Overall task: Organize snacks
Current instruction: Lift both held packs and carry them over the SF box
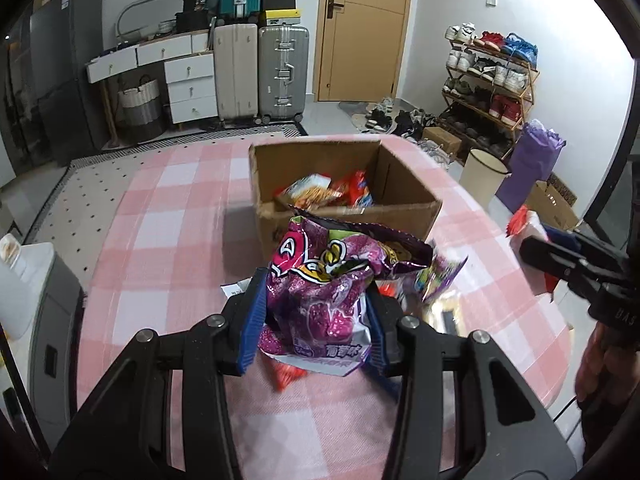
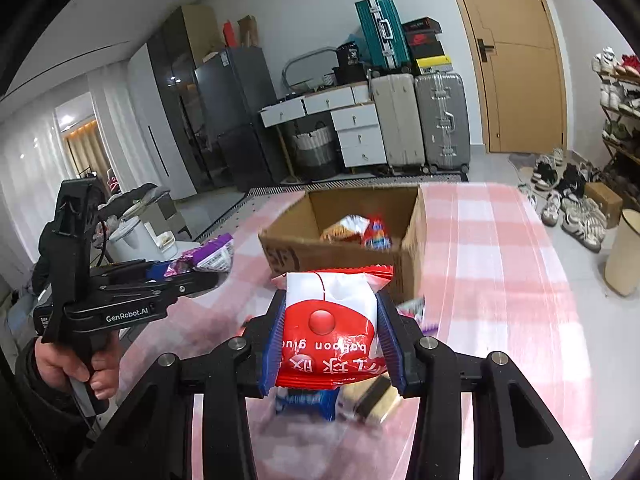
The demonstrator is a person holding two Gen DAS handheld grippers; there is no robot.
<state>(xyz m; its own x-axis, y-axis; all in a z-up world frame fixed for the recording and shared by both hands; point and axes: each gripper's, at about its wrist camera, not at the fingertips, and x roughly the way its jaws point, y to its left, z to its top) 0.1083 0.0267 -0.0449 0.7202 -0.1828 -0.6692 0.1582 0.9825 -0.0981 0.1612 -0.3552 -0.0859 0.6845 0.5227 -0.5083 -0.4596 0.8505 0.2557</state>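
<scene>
My left gripper (image 1: 316, 292) is shut on a crinkled purple snack bag (image 1: 320, 280), held above the pink checked tablecloth (image 1: 160, 220). My right gripper (image 2: 332, 320) is shut on a red and white snack packet (image 2: 332, 320), also lifted off the table. Beyond both stands an open cardboard box (image 1: 340, 204) (image 2: 352, 248) with a few orange and red snack packs (image 1: 332, 192) inside. In the right wrist view the left gripper (image 2: 212, 268) shows at the left with the purple bag (image 2: 208, 256). The right gripper (image 1: 536, 248) enters the left wrist view from the right edge.
More loose snacks (image 2: 340, 400) lie on the cloth under and beside the grippers. A person's hand (image 2: 76, 364) grips the left handle. Off the table stand a cream bin (image 1: 482, 176), a shoe rack (image 1: 488, 88), suitcases (image 1: 260, 72) and a white drawer unit (image 1: 188, 80).
</scene>
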